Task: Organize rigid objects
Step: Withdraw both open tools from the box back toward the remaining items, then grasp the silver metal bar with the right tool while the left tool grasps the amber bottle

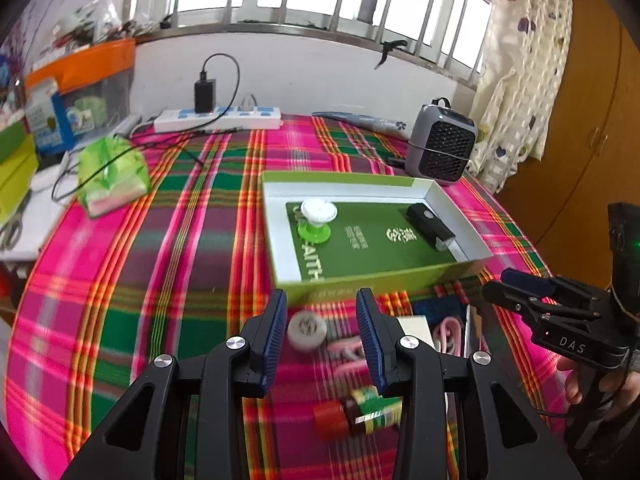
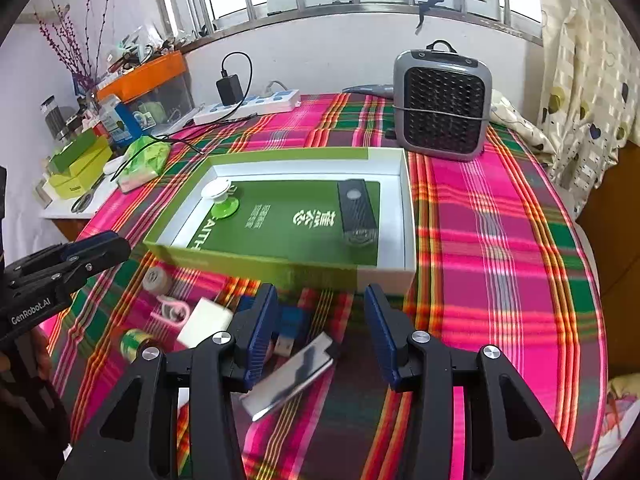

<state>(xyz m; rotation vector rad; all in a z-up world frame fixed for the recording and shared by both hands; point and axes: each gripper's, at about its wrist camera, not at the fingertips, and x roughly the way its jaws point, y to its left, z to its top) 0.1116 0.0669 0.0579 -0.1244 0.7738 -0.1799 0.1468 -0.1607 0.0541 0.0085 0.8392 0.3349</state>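
Two items, a white-and-green suction knob (image 2: 221,199) and a black rectangular device (image 2: 357,216), already lie in the green box (image 2: 256,258). Both grippers, left (image 1: 322,334) and right (image 2: 320,330), hover part-open and empty over loose pieces in front of it. Next, I judge, comes closing on one: the white roll (image 1: 306,330) or silver bar (image 2: 290,378).

A shallow green box (image 2: 256,258) sits mid-frame holding a white-and-green knob (image 2: 219,196) and a black oblong device (image 2: 357,212). Below it lie a tape roll (image 2: 157,279), white block (image 2: 205,322), silver bar (image 2: 288,376) and small bottle (image 1: 356,414).
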